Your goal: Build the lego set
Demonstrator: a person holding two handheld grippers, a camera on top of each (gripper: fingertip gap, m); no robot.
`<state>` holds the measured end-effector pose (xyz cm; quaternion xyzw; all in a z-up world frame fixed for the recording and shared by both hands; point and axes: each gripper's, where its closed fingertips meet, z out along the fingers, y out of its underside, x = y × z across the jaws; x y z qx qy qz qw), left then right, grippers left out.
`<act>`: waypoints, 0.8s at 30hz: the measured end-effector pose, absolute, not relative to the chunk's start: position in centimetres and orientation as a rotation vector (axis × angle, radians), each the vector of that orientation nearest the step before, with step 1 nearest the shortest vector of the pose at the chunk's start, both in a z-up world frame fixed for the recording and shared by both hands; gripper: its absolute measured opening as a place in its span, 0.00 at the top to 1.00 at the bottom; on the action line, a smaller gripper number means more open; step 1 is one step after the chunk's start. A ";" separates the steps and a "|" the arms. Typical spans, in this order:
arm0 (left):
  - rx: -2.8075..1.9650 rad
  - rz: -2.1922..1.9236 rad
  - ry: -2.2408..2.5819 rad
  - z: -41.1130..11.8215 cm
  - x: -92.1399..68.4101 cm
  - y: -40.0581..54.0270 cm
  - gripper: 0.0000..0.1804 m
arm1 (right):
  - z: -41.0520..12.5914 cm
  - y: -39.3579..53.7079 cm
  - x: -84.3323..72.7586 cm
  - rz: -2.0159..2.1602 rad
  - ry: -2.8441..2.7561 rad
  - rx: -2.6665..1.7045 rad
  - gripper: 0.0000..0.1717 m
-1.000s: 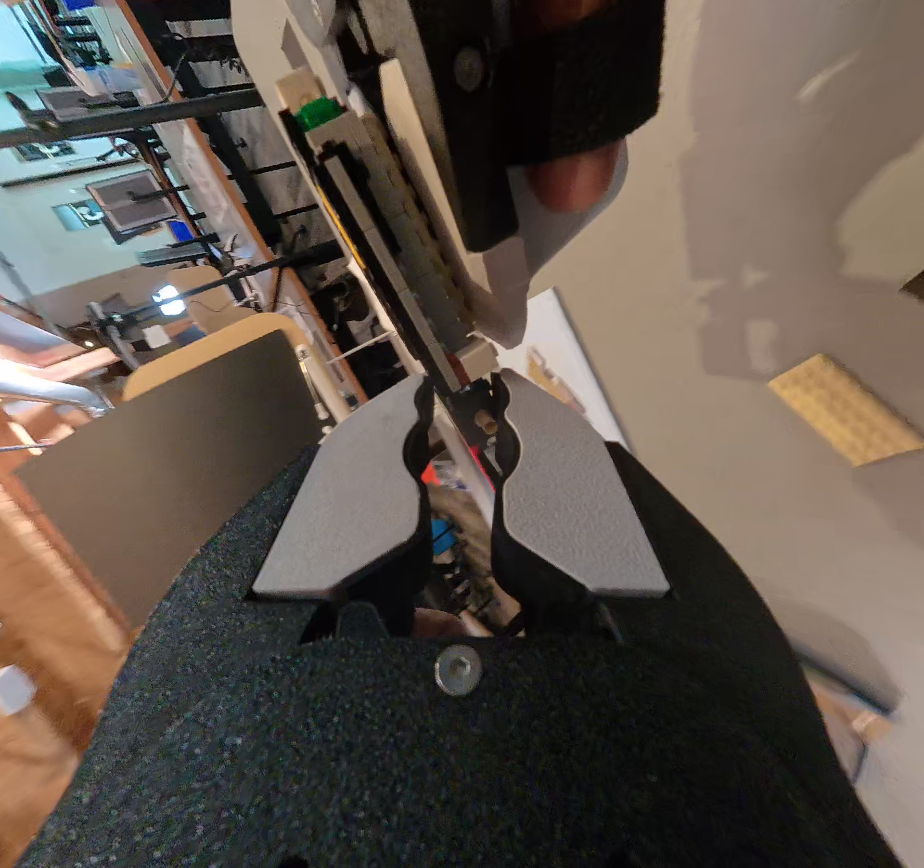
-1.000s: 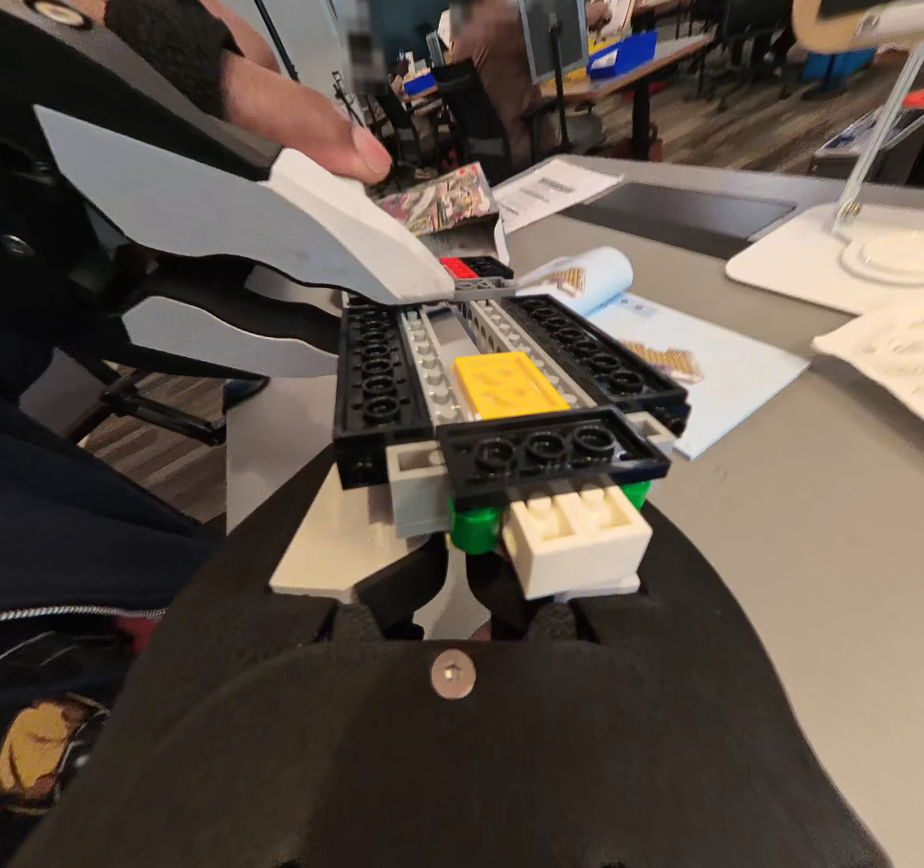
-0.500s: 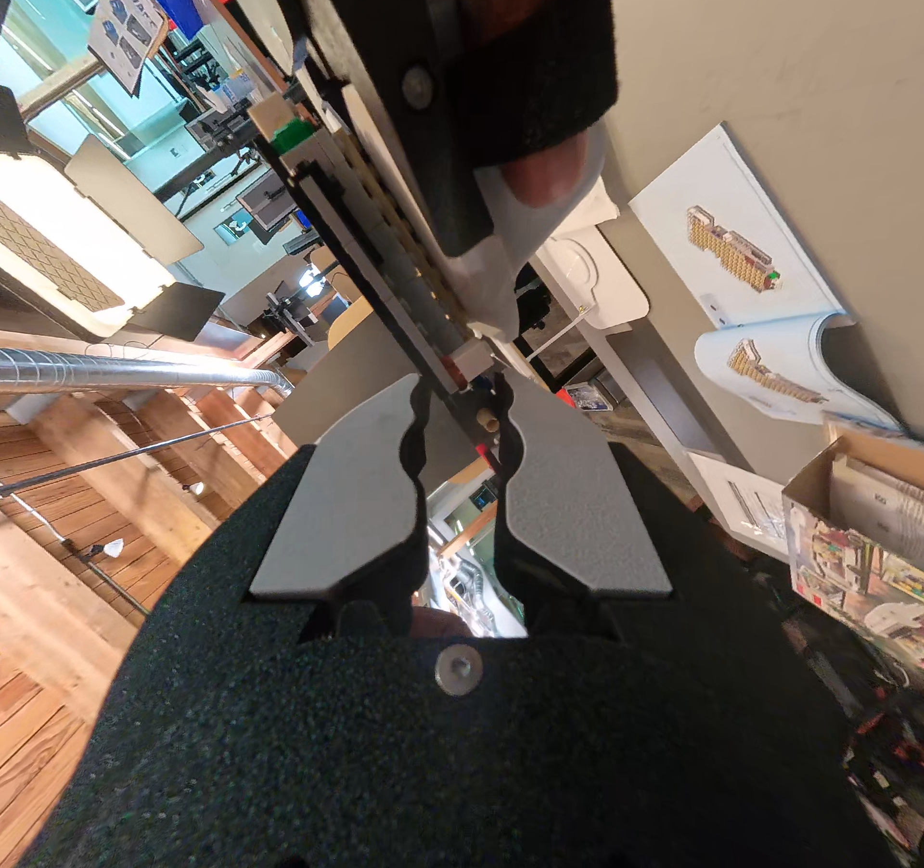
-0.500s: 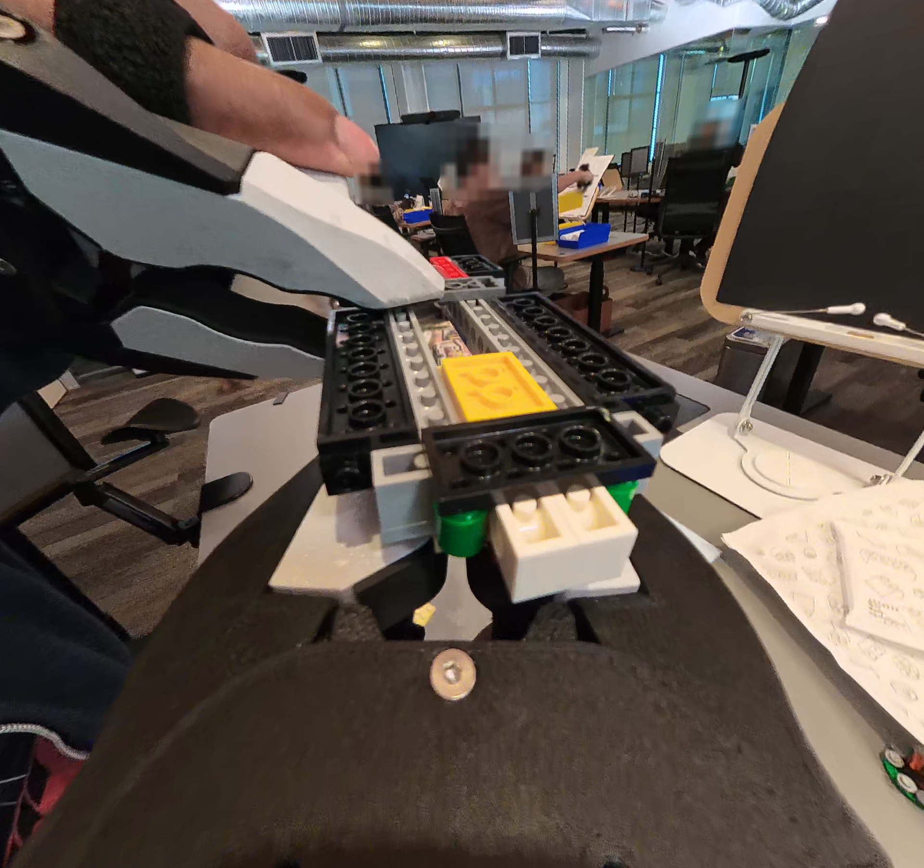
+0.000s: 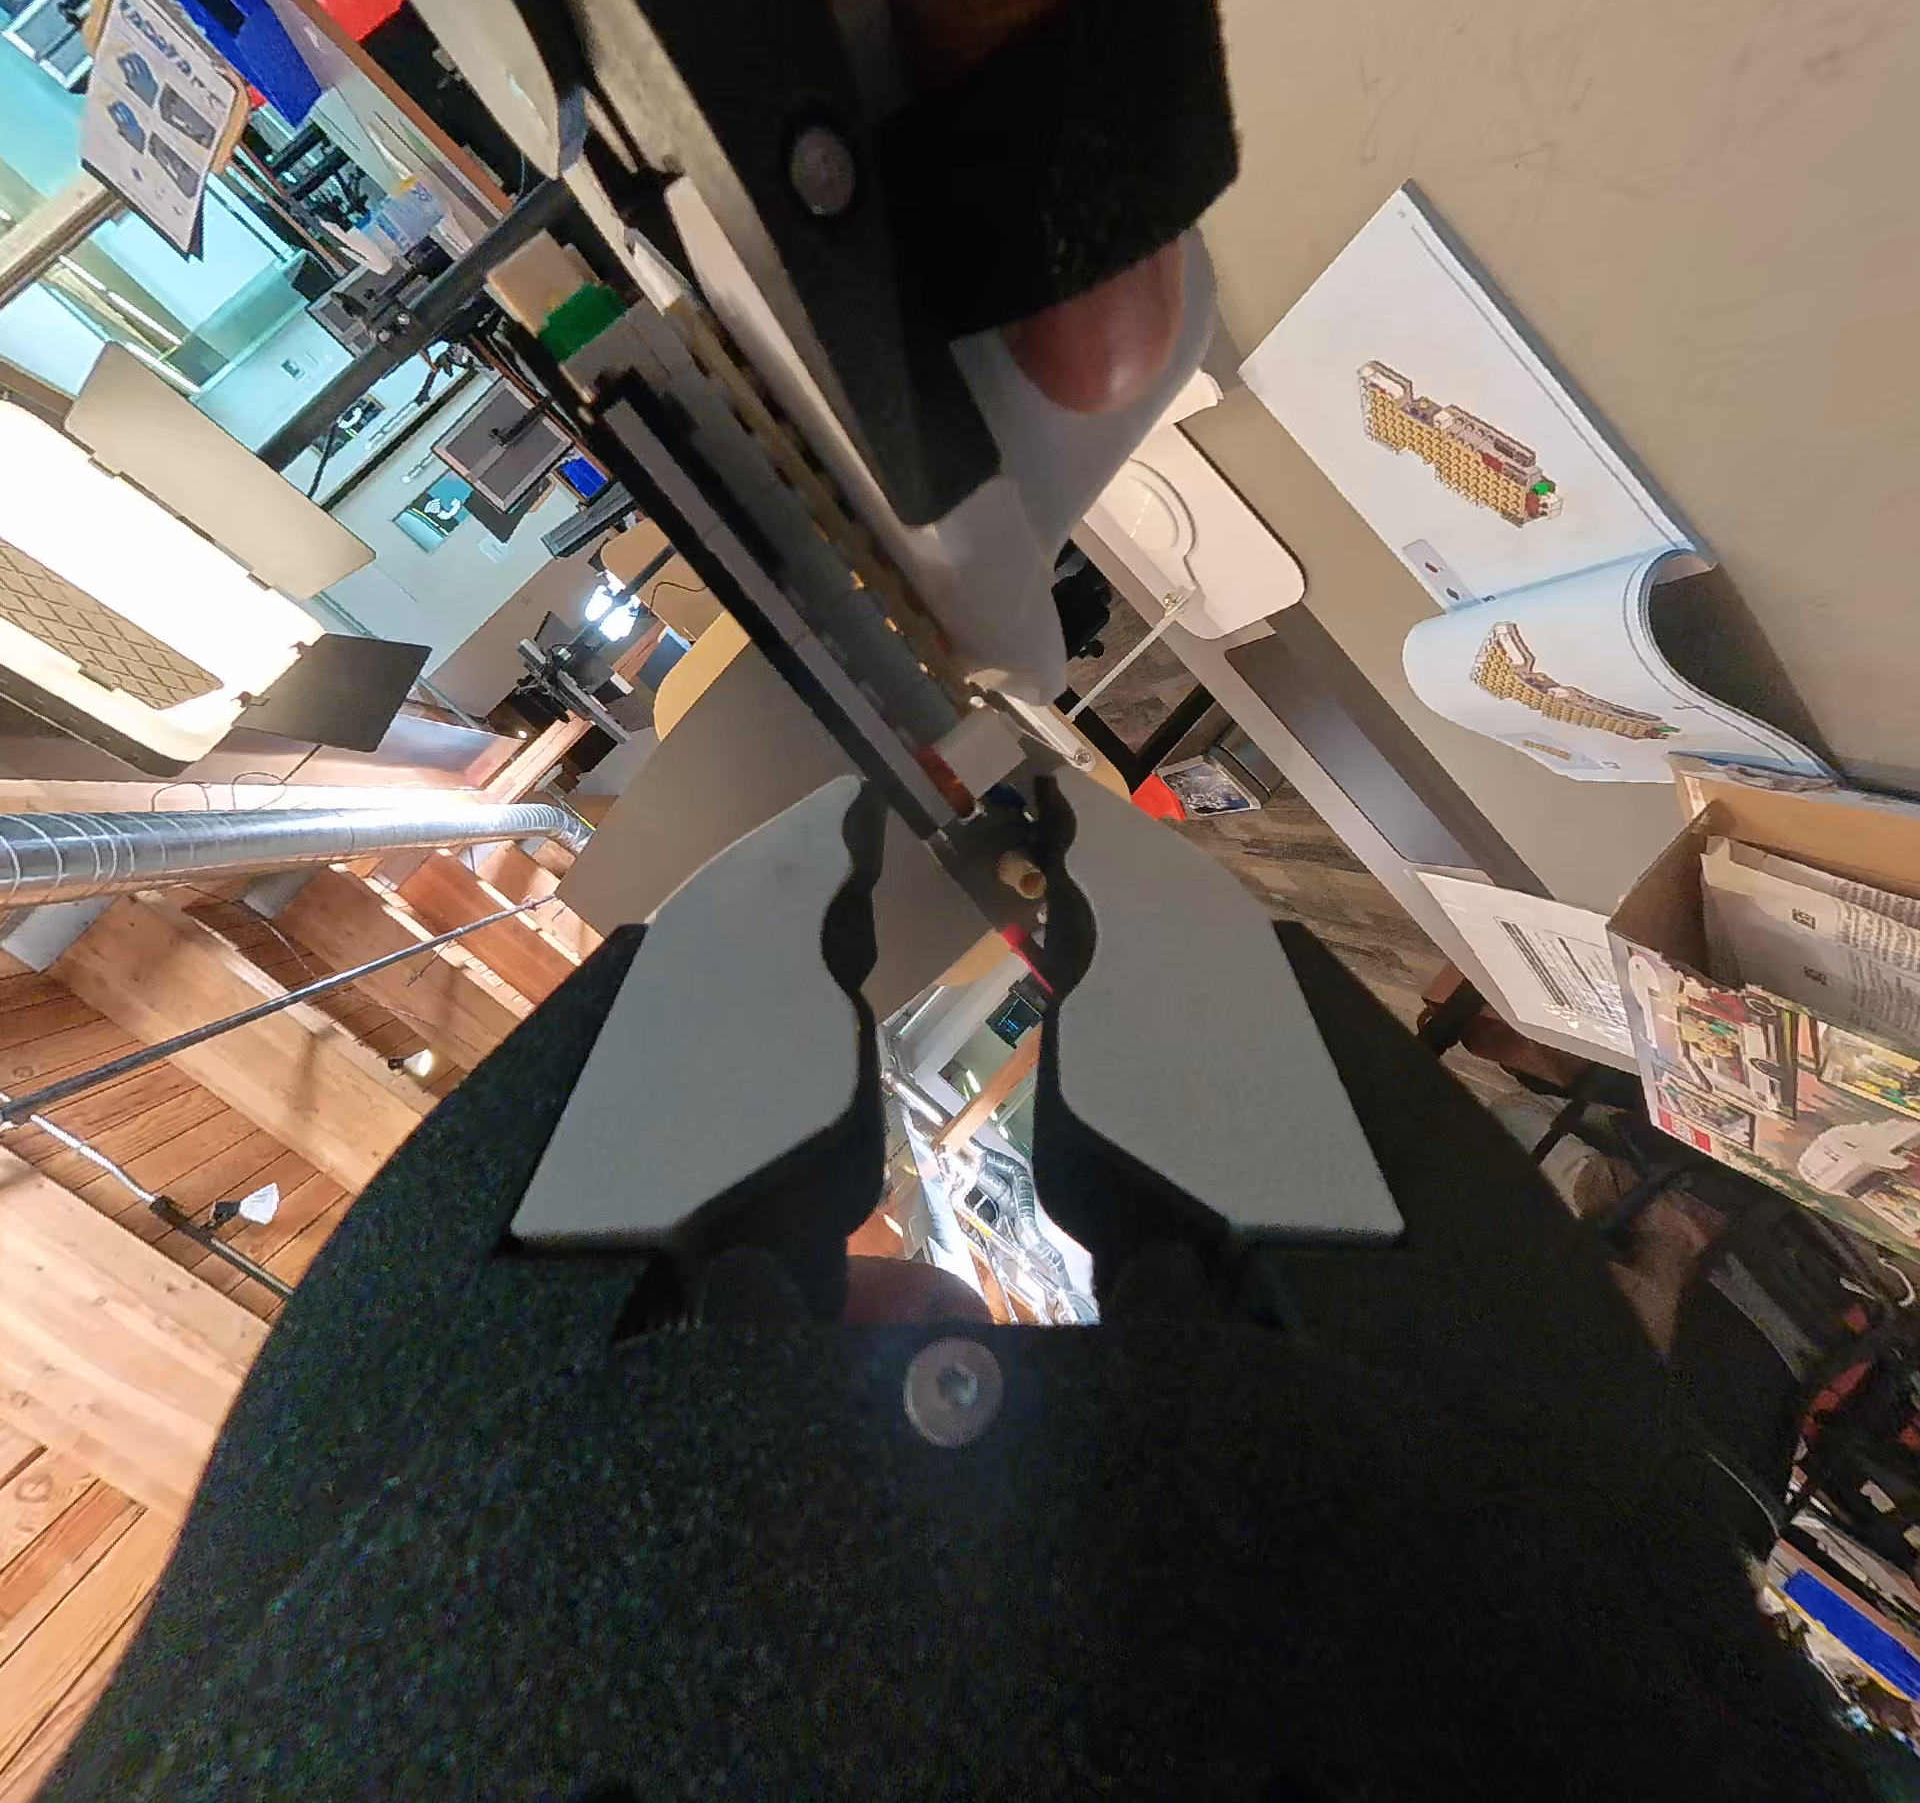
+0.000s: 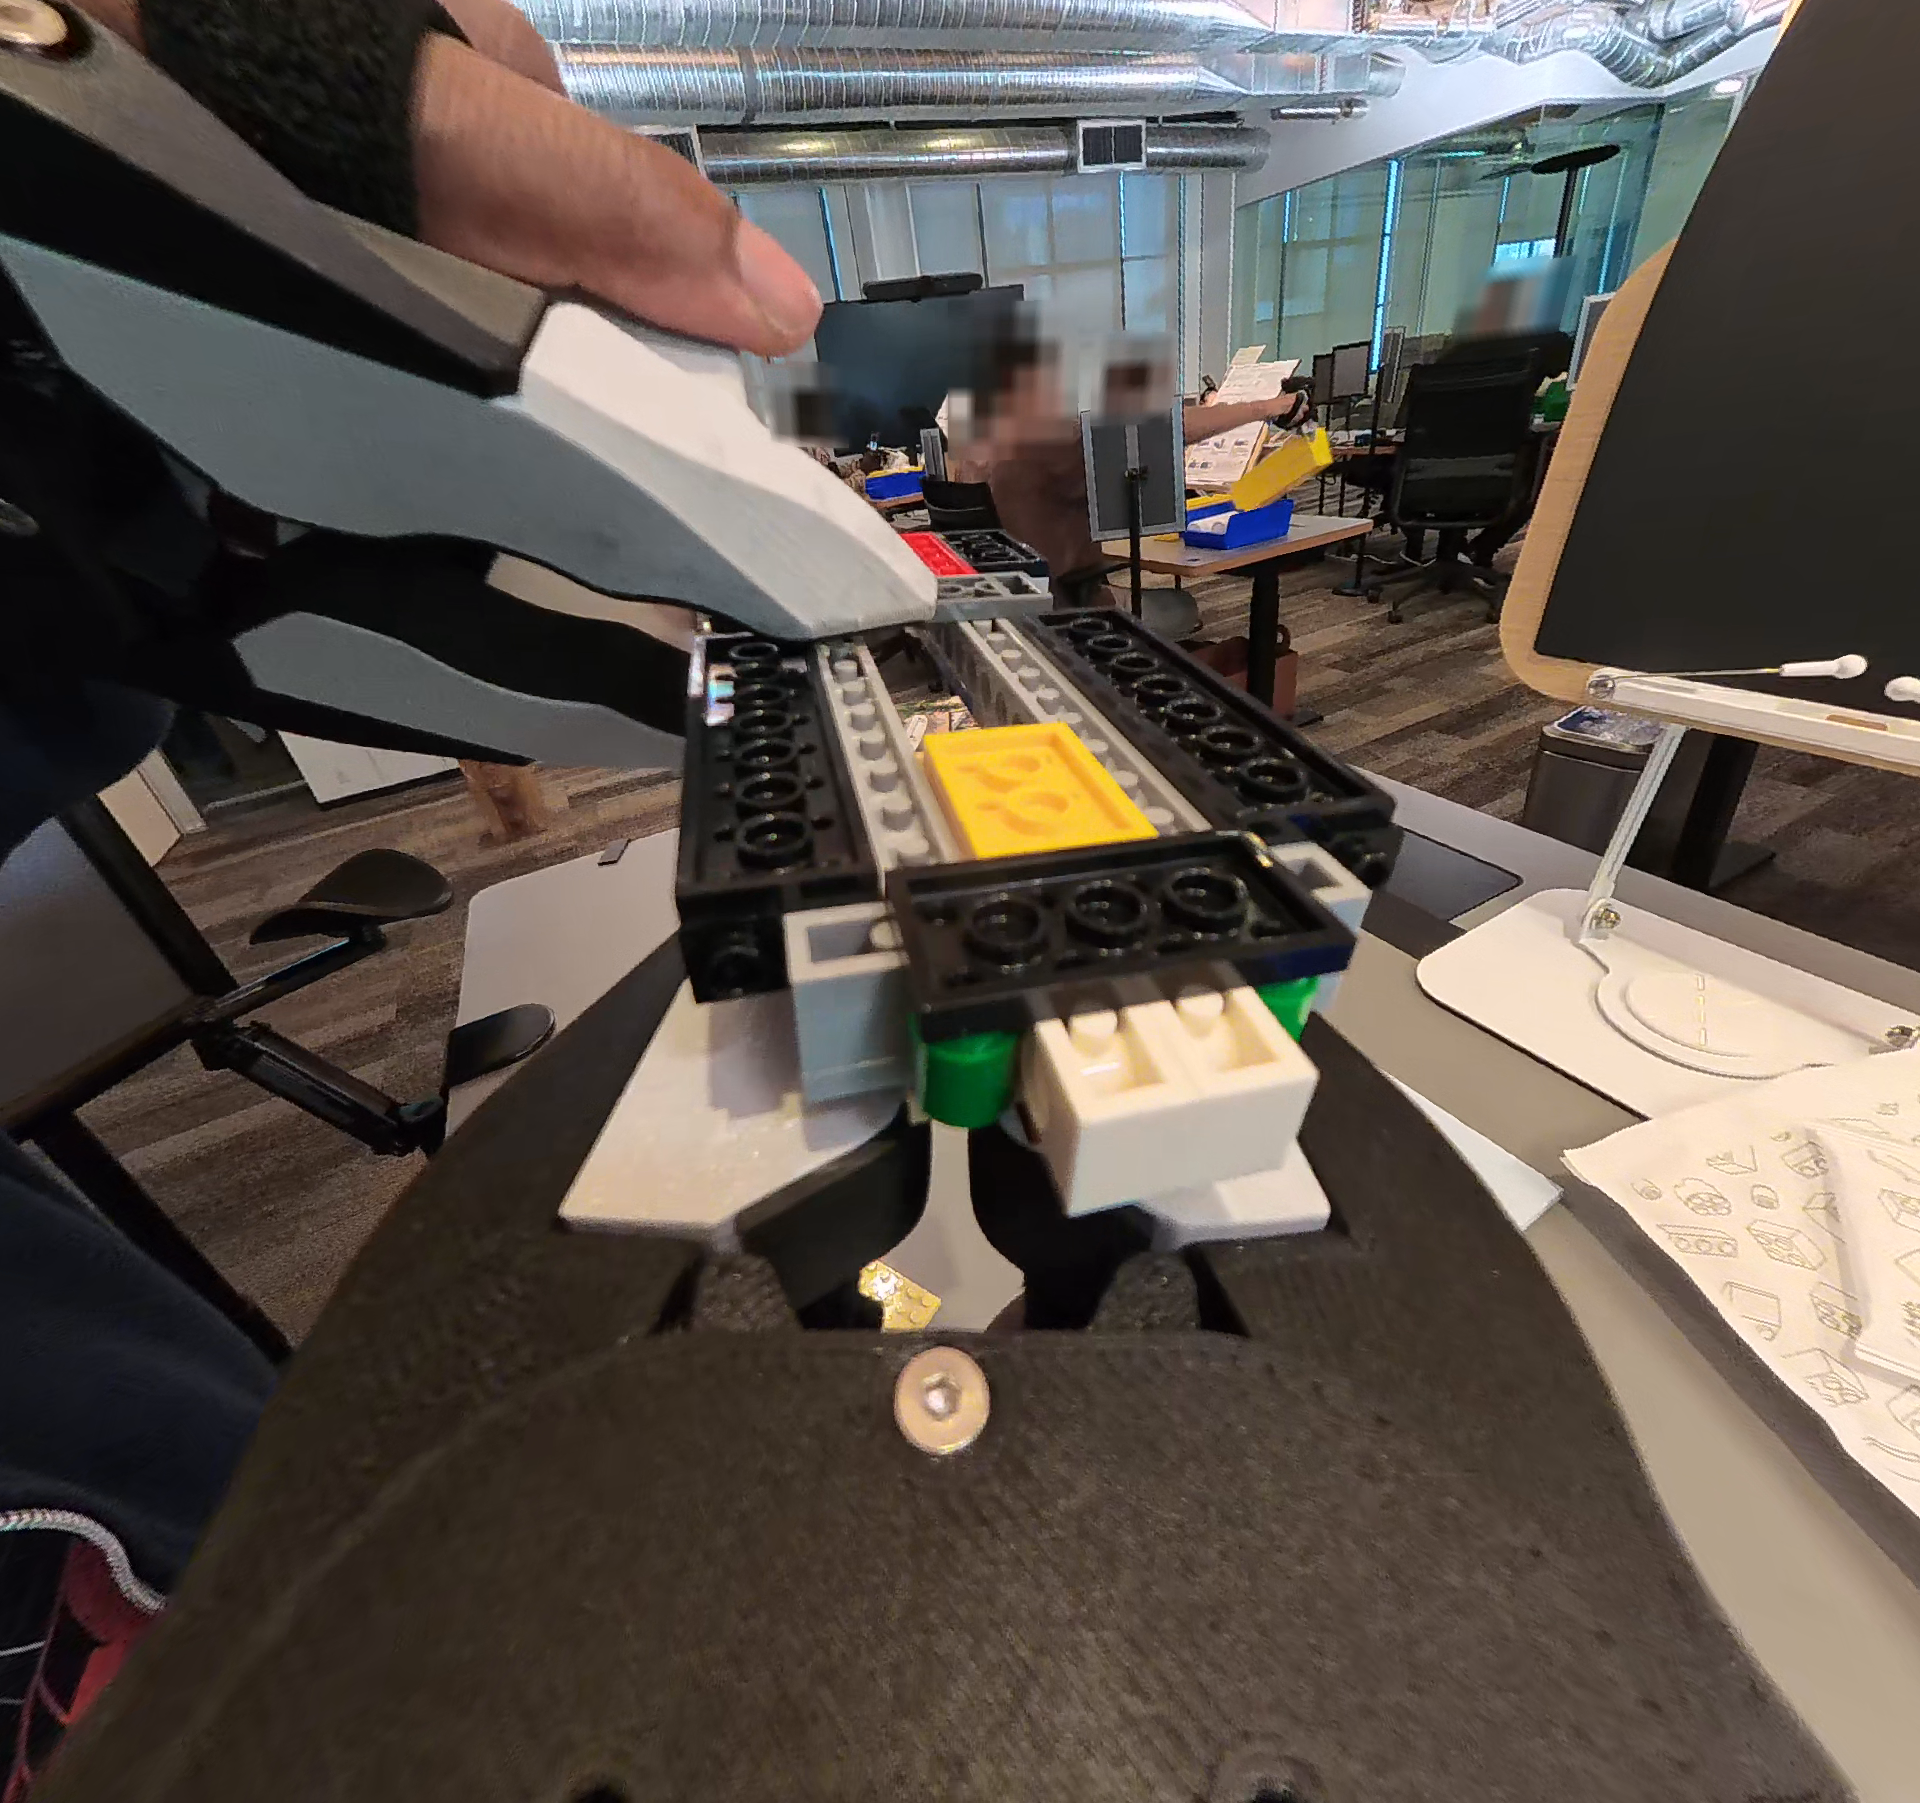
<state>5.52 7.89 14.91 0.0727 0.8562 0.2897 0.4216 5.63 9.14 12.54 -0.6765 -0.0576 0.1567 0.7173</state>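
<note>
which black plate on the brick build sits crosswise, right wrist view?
The short black plate nearest the camera, above the white brick; both long black plates run lengthwise along the sides.

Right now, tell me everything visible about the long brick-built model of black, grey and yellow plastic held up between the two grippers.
The long brick-built model is studded plastic: black plates along both sides, grey studded strips inside them, a yellow tile in the middle, green round pieces and a white brick under the near end. It is held off the grey table, roughly level. The right gripper carries the near end, though its fingertips are hidden beneath the bricks. The left gripper reaches the far end, one finger lying over it.
</note>
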 end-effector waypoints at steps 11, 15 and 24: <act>0.263 0.782 2.156 15.1 5.6 7.6 0.81 | 13.2 8.8 5.4 0.349 -0.153 -1.452 1.00; 0.275 0.782 2.144 15.2 5.9 7.1 0.84 | 13.1 8.8 5.3 0.351 -0.150 -1.454 1.00; 0.355 0.892 2.124 15.5 6.1 7.0 0.84 | 13.4 8.6 5.3 0.371 -0.151 -1.444 1.00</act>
